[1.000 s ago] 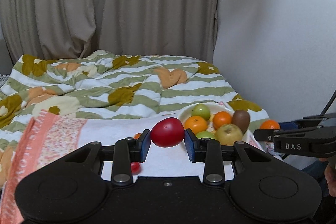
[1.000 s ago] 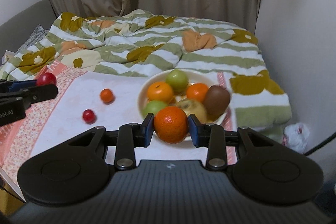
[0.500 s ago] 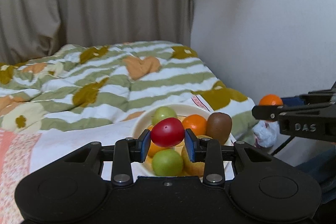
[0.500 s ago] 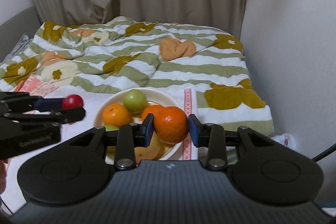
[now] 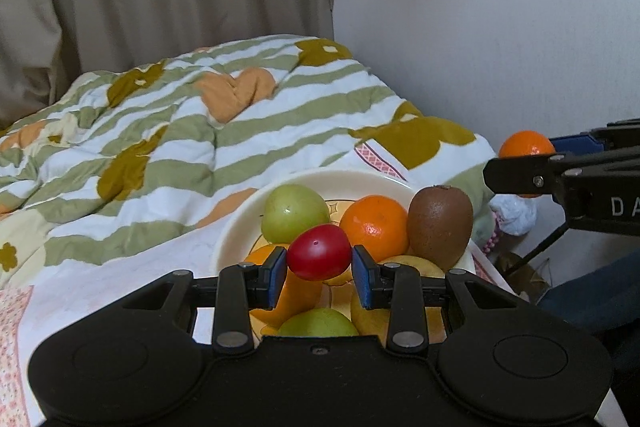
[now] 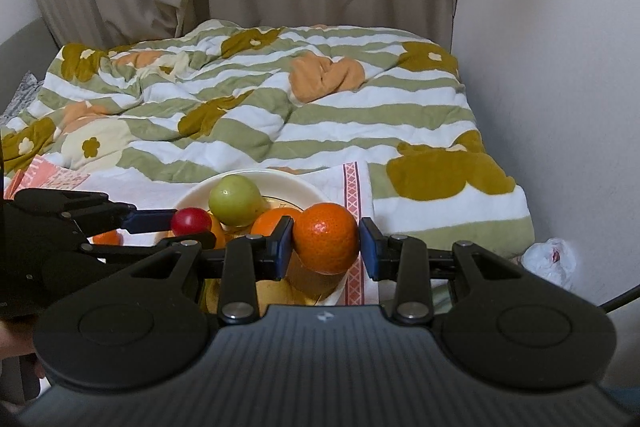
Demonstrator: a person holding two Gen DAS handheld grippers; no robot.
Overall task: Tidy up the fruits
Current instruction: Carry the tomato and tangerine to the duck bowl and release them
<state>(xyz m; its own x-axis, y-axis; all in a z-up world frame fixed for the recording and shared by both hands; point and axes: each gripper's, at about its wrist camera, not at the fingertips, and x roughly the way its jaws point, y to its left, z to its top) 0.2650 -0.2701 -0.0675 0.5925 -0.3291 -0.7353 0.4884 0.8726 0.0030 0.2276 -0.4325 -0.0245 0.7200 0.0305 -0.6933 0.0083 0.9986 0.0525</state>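
My left gripper is shut on a red fruit and holds it just above the cream bowl. The bowl holds a green apple, an orange, a kiwi and more fruit underneath. My right gripper is shut on an orange mandarin at the bowl's right edge. The right wrist view shows the left gripper with the red fruit over the bowl's left side. The left wrist view shows the mandarin at the far right.
The bowl sits on a white and pink towel on a bed with a striped green flowered duvet. One small orange fruit lies on the towel left of the bowl. A wall is on the right; a white bag lies on the floor.
Both grippers have moved closer to the bowl with their fruits still held. The left gripper swung right from the towel until the red fruit is over the bowl.
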